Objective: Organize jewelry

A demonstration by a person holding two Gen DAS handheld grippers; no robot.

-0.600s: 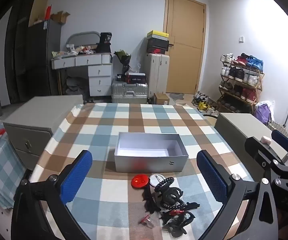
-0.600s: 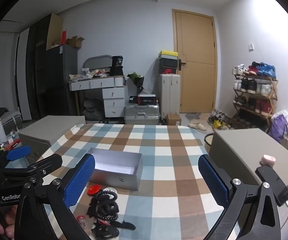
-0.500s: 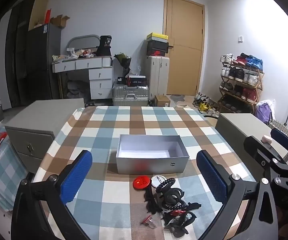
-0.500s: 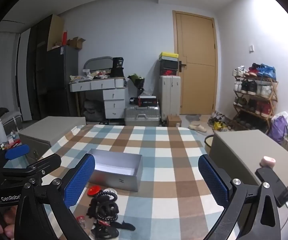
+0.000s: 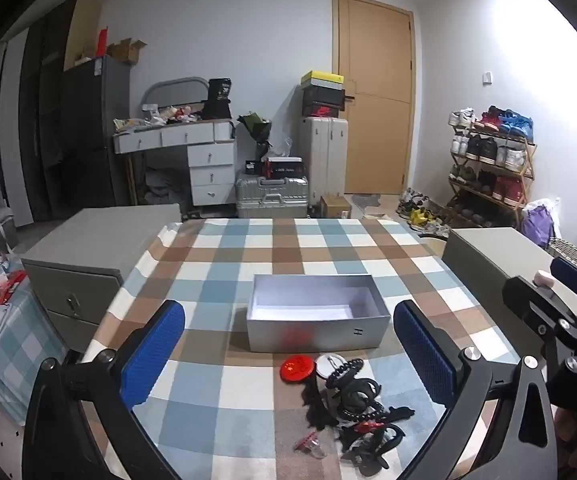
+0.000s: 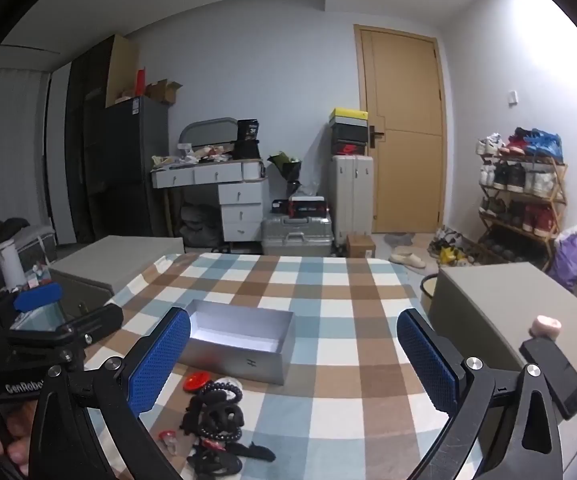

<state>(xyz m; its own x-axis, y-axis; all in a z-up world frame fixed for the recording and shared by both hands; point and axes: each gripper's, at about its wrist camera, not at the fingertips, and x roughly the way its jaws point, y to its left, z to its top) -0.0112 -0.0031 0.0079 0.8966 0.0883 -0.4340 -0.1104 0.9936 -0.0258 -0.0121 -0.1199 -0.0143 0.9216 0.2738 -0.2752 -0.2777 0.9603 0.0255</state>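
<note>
1. left claw (image 5: 288, 356) spread wide, holding nothing, hovering above the checked counter (image 5: 224, 272).
2. right claw (image 6: 292, 360) likewise spread wide and empty.
3. jewelry pile (image 5: 352, 408), black beaded bands with red bits, lies tangled on the counter just in front of the open silver box (image 5: 316, 334).
</note>
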